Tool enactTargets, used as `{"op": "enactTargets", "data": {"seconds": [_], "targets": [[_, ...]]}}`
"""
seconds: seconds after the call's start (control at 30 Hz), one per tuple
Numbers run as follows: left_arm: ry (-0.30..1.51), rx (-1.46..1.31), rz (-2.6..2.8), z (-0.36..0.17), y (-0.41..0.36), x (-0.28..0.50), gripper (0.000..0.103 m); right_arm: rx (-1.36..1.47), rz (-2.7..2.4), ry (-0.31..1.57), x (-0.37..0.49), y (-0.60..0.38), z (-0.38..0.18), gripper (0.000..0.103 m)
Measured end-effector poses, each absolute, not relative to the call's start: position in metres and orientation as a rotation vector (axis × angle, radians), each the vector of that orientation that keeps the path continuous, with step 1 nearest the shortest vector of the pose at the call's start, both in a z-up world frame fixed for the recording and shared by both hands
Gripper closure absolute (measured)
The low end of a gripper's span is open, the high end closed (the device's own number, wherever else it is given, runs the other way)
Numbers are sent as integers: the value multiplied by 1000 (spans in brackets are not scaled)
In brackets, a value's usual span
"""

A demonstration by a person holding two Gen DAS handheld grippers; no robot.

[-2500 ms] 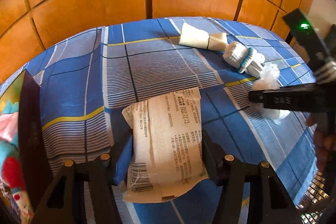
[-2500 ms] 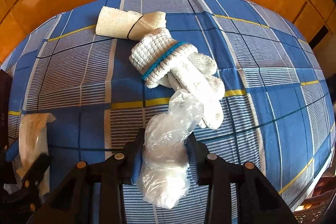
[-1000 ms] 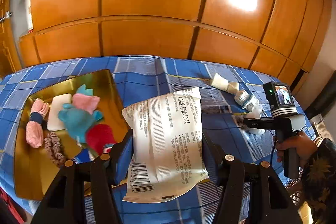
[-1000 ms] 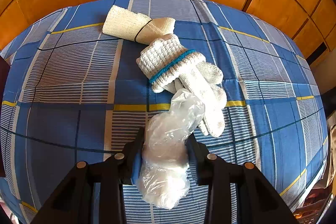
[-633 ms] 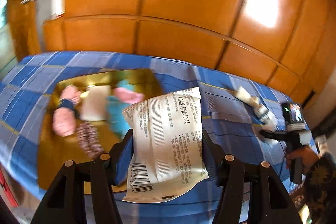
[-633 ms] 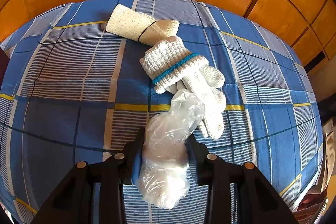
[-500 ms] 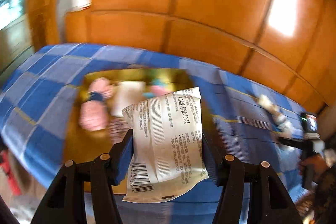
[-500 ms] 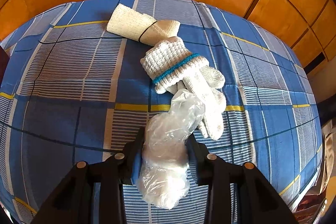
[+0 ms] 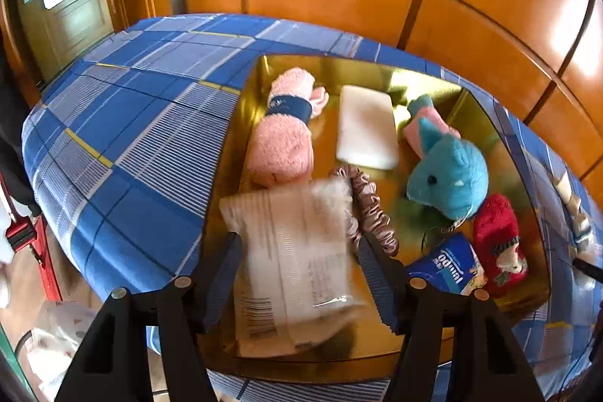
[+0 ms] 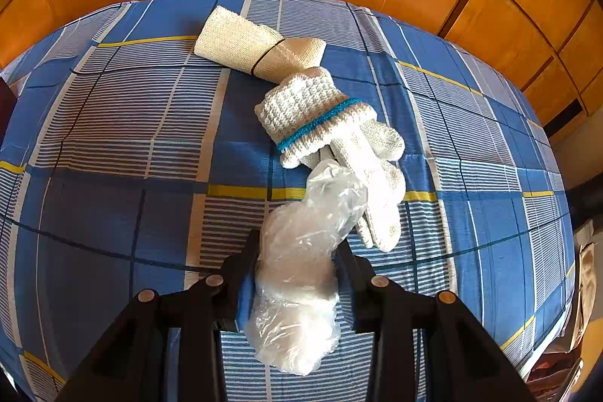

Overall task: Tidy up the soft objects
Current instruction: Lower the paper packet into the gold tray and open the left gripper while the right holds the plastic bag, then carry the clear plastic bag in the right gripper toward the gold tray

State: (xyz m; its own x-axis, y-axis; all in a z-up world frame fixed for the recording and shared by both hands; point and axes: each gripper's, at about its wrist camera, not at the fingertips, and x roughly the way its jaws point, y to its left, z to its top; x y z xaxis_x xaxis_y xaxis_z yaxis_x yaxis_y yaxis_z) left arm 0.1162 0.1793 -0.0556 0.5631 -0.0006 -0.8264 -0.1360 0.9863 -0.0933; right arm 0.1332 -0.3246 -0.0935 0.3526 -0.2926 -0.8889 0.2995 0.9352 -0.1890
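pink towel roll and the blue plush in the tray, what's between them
A white rectangular pad lies flat between the pink towel roll and the blue plush, in the left wrist view.

the gold tray (image 9: 501, 153) is crowded: pink rolled towel (image 9: 282, 142), white pad (image 9: 366, 127), teal plush toy (image 9: 448, 172), red plush (image 9: 497, 243), blue tissue pack (image 9: 448, 270) and scrunchie (image 9: 373, 210) fill its far and right parts. the blurred white printed packet (image 9: 294, 262) lies between the spread fingers of the left gripper (image 9: 297, 274) at the near left corner. the blue plaid cloth (image 9: 132, 123) left of the tray lies bare. ahead of the right gripper (image 10: 297, 270) and its clear plastic bag (image 10: 305, 251), white knit gloves (image 10: 331, 130) and a beige cloth roll (image 10: 256, 49) block the way.
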Motion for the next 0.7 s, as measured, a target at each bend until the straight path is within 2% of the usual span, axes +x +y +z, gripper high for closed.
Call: {"op": "enactTargets", "data": {"seconds": [0.1, 0.4, 0.7], "targets": [[950, -161, 74, -52, 179, 116, 23, 9, -382, 1149, 133, -326, -93, 67], [815, -98, 100, -14, 158, 95, 21, 0, -385, 1148, 133, -324, -93, 67], [786, -83, 19, 2, 131, 78, 21, 2, -385, 1146, 132, -323, -92, 67]]}}
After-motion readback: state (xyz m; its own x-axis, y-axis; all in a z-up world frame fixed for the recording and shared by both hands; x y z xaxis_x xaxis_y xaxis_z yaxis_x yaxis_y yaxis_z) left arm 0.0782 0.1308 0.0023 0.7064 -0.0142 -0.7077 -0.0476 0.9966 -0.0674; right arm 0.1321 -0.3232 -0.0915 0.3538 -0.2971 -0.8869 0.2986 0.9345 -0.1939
